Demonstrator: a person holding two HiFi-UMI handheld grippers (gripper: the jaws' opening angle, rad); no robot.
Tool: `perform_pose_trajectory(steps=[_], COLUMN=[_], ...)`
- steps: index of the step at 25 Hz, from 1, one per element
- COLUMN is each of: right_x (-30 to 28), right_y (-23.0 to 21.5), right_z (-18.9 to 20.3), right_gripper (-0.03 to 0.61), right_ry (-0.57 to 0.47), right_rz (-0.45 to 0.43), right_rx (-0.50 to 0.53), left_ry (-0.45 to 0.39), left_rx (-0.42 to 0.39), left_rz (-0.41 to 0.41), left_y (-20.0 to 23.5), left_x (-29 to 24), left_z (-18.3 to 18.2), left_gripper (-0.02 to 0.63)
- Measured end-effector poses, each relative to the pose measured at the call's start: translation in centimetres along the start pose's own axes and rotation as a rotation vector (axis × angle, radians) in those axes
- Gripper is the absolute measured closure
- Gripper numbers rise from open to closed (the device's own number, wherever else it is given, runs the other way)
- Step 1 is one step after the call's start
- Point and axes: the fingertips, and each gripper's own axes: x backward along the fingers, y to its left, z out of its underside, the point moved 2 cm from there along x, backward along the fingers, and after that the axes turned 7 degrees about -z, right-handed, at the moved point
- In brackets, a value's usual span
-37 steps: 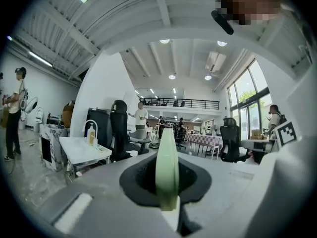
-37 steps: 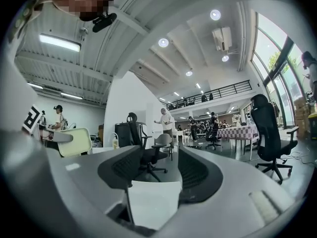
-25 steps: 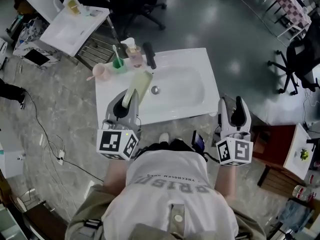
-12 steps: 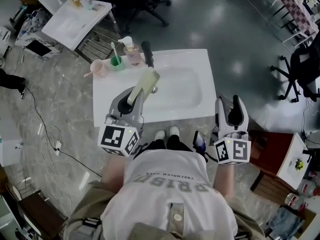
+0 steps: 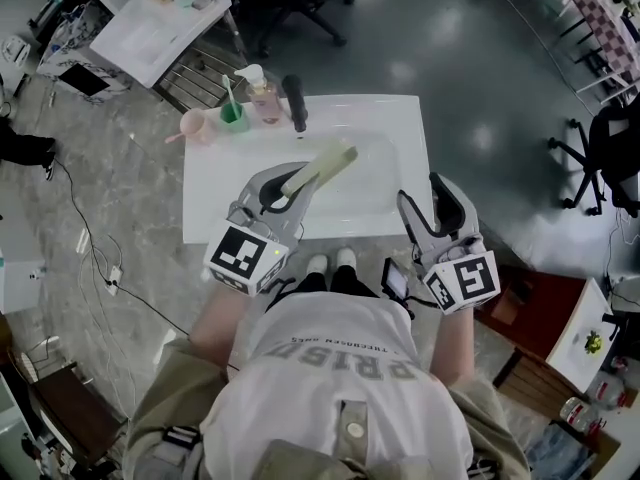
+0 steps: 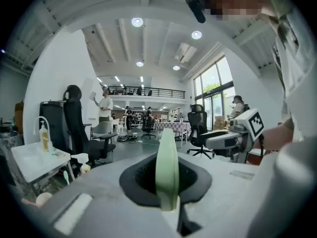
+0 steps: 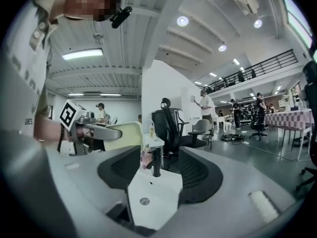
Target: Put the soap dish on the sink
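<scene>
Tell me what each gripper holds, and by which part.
The left gripper holds the pale green soap dish by its near end, the rest sticking out over the sink. The right gripper is open and holds nothing.

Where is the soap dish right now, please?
In the head view, the soap dish is gripped by the left tongs, held over the basin of the white sink.
</scene>
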Motion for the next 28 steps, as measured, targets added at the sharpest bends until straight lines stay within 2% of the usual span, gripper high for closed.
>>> perform_pose_trajectory(steps=[4, 14, 22, 28], right_x=[-2.2, -4.6, -4.4, -4.1], right_y=[0.7, 1.3, 1.3, 1.1], right_z=[1.0, 4.7, 6.2, 6.8], right_gripper=[0.334, 0.345, 0.402, 0.474], right_ry=[0.048, 0.152, 0.213, 0.223], right_rz=[-0.125, -0.371, -0.445, -0.452], right_rx=[0.055, 0.056, 0.039, 0.014], left_ry=[0.013, 0.057, 0.097, 0.111], left_rx=[-0.066, -0.143, -0.15, -0.15], left_rz=[0.106, 0.339, 0.49, 0.528], left_y=[-1.5, -5.1, -6.6, -6.6], left_x=[-1.1, -3.0, -3.9, -4.8], left_z=[0.5, 2.1, 2.8, 3.5], left_gripper=[0.597, 0.597, 0.597, 0.597])
